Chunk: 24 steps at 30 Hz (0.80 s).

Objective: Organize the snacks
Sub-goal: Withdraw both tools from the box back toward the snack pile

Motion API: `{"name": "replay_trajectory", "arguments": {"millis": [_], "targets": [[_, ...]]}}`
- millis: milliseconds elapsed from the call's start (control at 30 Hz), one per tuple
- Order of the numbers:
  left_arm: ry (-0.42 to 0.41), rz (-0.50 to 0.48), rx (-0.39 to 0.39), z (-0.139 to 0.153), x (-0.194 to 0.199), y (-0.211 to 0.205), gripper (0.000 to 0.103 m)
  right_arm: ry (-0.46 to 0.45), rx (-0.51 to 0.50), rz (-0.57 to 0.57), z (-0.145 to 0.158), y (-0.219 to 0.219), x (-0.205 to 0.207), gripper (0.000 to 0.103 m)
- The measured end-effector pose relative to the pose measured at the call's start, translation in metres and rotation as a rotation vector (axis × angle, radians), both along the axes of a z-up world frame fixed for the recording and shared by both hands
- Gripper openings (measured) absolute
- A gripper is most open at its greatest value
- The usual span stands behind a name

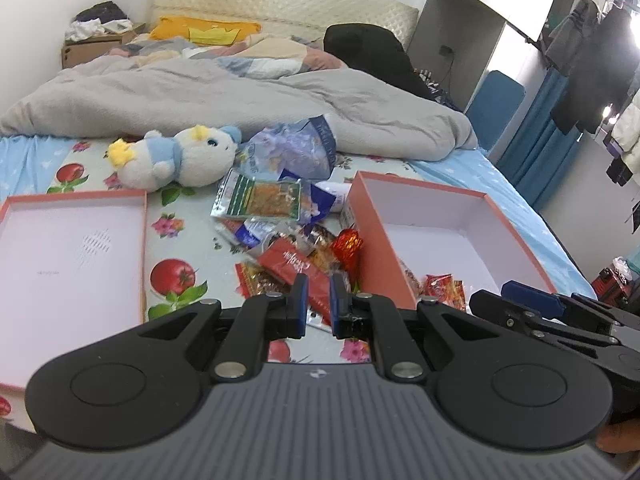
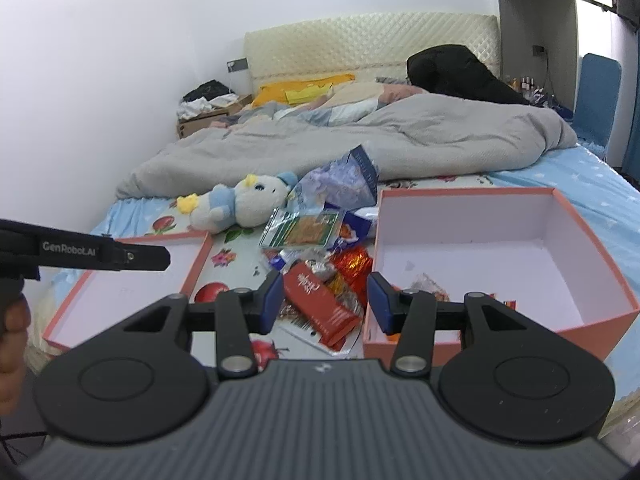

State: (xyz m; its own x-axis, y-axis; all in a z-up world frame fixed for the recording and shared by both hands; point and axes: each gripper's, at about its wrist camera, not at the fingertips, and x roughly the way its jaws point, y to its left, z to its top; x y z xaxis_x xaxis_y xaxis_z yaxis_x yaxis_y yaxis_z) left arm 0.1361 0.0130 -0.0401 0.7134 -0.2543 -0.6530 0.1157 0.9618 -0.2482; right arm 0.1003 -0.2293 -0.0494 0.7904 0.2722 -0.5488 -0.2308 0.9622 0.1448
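A pile of snack packets (image 1: 288, 232) lies on the bed between two salmon boxes; it also shows in the right wrist view (image 2: 320, 264). A red packet (image 1: 304, 276) (image 2: 324, 304) lies nearest. The deep box (image 1: 432, 236) (image 2: 480, 264) on the right holds a few red snacks (image 1: 444, 286). The shallow lid (image 1: 72, 248) (image 2: 132, 292) lies on the left. My left gripper (image 1: 318, 300) hangs above the red packet, jaws narrowly apart and holding nothing. My right gripper (image 2: 324, 300) is open above the pile's near edge, beside the deep box's wall.
A white and blue plush toy (image 1: 180, 158) (image 2: 240, 200) lies behind the pile. A crumpled blue bag (image 1: 296, 148) sits beside it. A grey duvet (image 1: 240, 96) covers the far half of the bed. Blue curtains and hanging clothes stand at the right.
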Motion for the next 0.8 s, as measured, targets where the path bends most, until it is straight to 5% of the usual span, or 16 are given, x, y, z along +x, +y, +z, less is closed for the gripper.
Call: {"name": "replay_trajectory", "arguments": {"millis": [200,800], "targets": [[0.036,0.008,0.008,-0.015,-0.008,0.006,0.013,0.018,-0.017,0.008,-0.011,0.014,-0.011,0.06],[0.124,0.042,0.014,-0.051,0.005,0.037,0.013,0.098,-0.01,0.01,-0.044,0.035,-0.004,0.06]]}}
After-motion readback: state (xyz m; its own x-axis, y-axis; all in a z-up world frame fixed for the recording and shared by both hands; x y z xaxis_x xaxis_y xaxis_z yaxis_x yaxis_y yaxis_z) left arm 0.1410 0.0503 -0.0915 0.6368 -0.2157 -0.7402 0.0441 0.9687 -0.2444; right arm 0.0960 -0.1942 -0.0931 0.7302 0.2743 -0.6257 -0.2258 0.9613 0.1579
